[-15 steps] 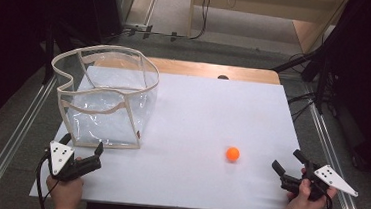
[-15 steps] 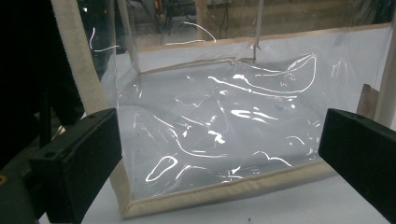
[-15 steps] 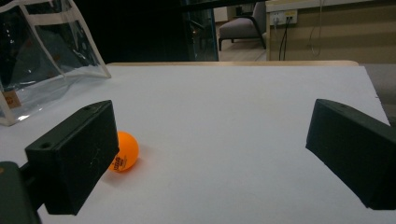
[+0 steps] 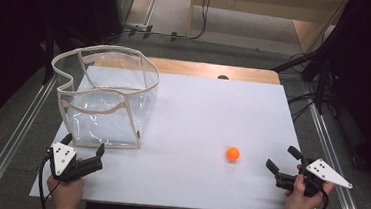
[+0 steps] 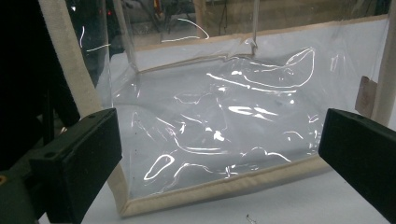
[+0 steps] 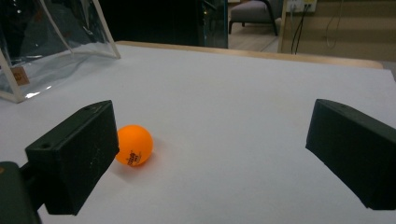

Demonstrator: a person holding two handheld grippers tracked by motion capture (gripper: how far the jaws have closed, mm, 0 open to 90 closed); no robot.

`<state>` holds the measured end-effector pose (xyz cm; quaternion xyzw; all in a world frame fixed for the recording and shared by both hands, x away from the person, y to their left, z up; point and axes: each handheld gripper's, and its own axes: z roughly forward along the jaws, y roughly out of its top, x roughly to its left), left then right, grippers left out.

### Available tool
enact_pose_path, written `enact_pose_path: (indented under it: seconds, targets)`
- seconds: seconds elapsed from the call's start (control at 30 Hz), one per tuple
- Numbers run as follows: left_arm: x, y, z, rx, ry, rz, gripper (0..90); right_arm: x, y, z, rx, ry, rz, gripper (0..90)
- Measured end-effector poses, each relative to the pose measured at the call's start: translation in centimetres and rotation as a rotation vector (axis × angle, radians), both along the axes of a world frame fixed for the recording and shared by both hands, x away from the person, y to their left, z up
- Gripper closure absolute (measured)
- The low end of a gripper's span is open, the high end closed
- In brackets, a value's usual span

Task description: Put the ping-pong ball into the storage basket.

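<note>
Resting on the white table surface [image 4: 197, 115], the orange ball [image 4: 233, 154] lies toward the near right part of the sheet, well apart from the clear plastic bag [image 4: 104, 98], which stands upright on the far left with its cream-trimmed rim open to the top. The right gripper [image 4: 282, 163] is held low near the table's near right corner, with its jaws spread wide and nothing between them; the ball lies near it, to its left and not in contact. From the right gripper view, the ball [image 6: 134, 144] sits just beside the inner face of the left-hand jaw, partly overlapped by it, and small dark print shows on the ball's lower side; the bag's corner [image 6: 56, 42] appears at the upper left. The left gripper [image 4: 84, 147] is held near the table's near left corner, just in front of the bag's lower edge, jaws likewise released and empty. From the left gripper view, the bag's transparent front wall [image 5: 233, 121] stands between the two spread jaws, with its cream bottom seam on the table
</note>
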<state>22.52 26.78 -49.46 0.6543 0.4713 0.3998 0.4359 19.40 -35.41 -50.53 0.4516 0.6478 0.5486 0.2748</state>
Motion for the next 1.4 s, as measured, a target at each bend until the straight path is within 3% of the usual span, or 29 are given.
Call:
enact_pose_path:
  seconds: [0.1, 0.17, 0.3, 0.63, 1.0, 1.4]
  targets:
    - [0.0, 0.0, 0.0, 0.003, 0.005, 0.001, 0.0, 0.2, 0.2, 0.0, 0.014, 0.034, 0.005, 0.7]
    - [0.0, 0.0, 0.0, -0.008, 0.003, 0.002, 0.0, 0.5, 0.3, -0.1, 0.002, 0.077, 0.003, 0.7]
    - [0.0, 0.1, 0.0, -0.008, 0.004, 0.001, 0.0, 0.8, 0.7, 0.6, -0.044, 0.097, 0.035, 0.7]
    - [0.0, 0.1, 0.0, -0.016, 0.005, -0.003, 0.0, 1.7, 2.7, 2.3, -0.131, 0.120, 0.078, 0.7]
    - [0.0, -0.1, 0.0, 0.006, 0.007, -0.004, 0.0, 3.1, 4.5, 3.9, -0.219, 0.133, 0.132, 0.7]
    - [0.1, -0.2, 0.0, 0.011, 0.011, -0.003, 0.0, 4.2, 5.6, 5.1, -0.239, 0.172, 0.157, 0.7]
